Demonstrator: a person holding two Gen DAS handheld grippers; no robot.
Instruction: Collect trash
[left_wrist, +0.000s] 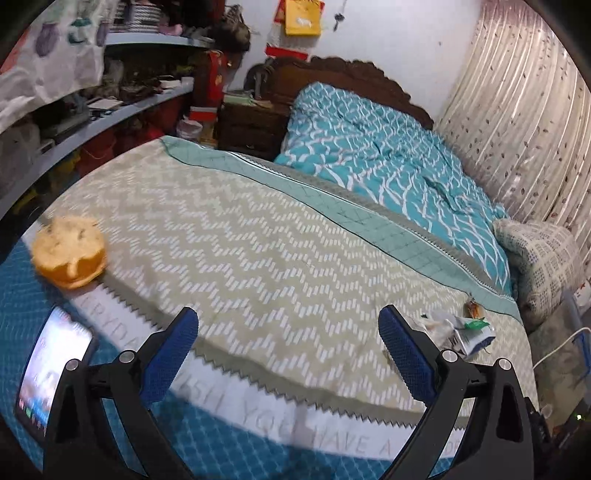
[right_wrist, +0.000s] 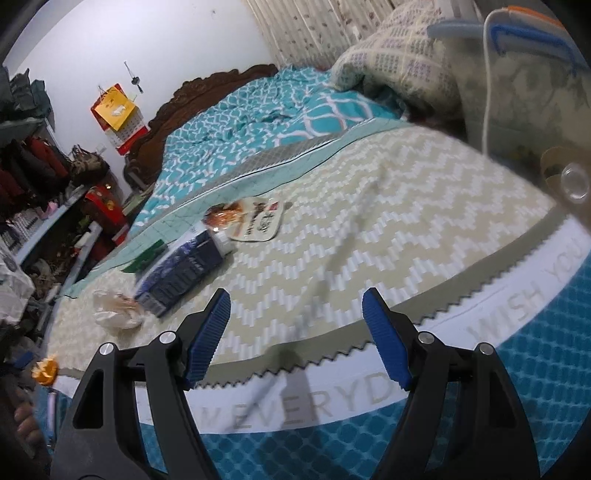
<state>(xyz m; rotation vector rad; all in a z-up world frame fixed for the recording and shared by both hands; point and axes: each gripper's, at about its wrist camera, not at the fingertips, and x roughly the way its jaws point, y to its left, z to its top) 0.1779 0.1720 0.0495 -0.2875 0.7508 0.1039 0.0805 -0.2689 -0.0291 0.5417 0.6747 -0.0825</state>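
Left wrist view: the left gripper (left_wrist: 288, 341), black with blue ribbed pads, hangs above the near edge of a bed, its jaws spread wide and holding nothing. Below it lies a beige blanket with white zigzag pattern (left_wrist: 236, 236). An orange peel, curled into a cup shape (left_wrist: 69, 253), sits at the blanket's left edge, well apart from the gripper. A lit phone (left_wrist: 51, 369) lies just beside the left finger. A small heap of crumpled wrappers and a carton (left_wrist: 458, 332) rests just beyond the right finger.

Right wrist view: the right gripper (right_wrist: 295, 332), same build, is also spread open and empty over the blanket's (right_wrist: 388, 206) edge. Ahead and to the left lie a dark blue drink carton with a white cap (right_wrist: 184, 269), a flat printed snack packet (right_wrist: 255, 219) touching it, and a crumpled white wrapper (right_wrist: 116, 308) near the left finger. Nothing stands between the jaws and these items.
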